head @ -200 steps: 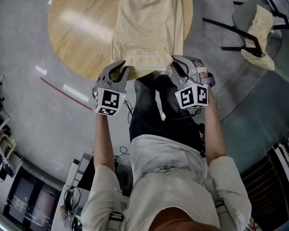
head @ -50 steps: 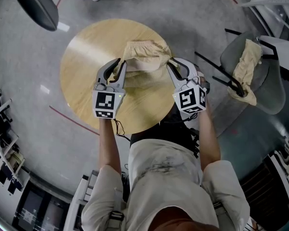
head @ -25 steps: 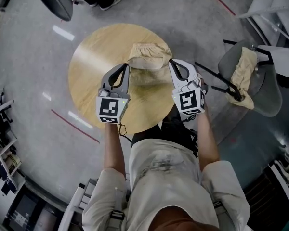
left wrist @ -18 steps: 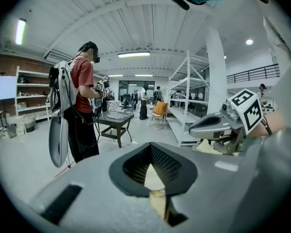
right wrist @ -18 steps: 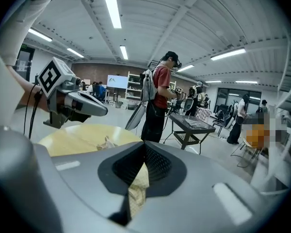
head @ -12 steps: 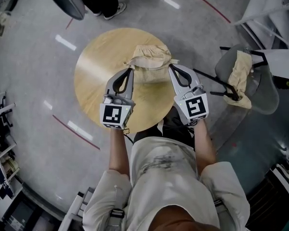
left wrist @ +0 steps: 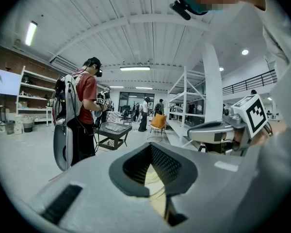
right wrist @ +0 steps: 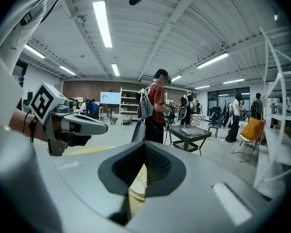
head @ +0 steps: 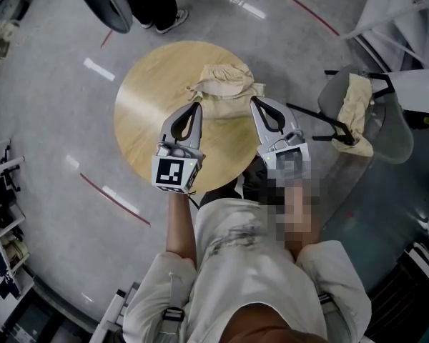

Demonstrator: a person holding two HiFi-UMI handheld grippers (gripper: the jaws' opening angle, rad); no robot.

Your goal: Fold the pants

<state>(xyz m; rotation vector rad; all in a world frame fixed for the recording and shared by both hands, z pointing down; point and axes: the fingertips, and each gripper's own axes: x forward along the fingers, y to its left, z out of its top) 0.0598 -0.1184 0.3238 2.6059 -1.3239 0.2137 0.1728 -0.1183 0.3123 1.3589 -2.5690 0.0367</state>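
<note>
The beige pants point(head: 225, 81) are bunched at the far middle of the round wooden table point(head: 146, 113), and their shadow falls on the wood below them. My left gripper point(head: 197, 106) reaches the cloth's near left corner and my right gripper point(head: 253, 100) its near right corner. Both are shut, pinch the cloth and hold it up off the table. In the left gripper view the closed jaws point(left wrist: 150, 147) show a strip of cream cloth in their gap. The right gripper view shows its own jaws point(right wrist: 145, 147) the same way.
A grey chair point(head: 390, 138) with another beige cloth point(head: 354, 113) draped on it stands right of the table. A dark chair point(head: 111, 2) and a person's feet point(head: 164, 20) are beyond the table. A person in a red shirt point(left wrist: 85, 110) stands farther off.
Both grippers have risen, still shut. The pants have been drawn up with them from a flat spread into a shorter, bunched shape.
</note>
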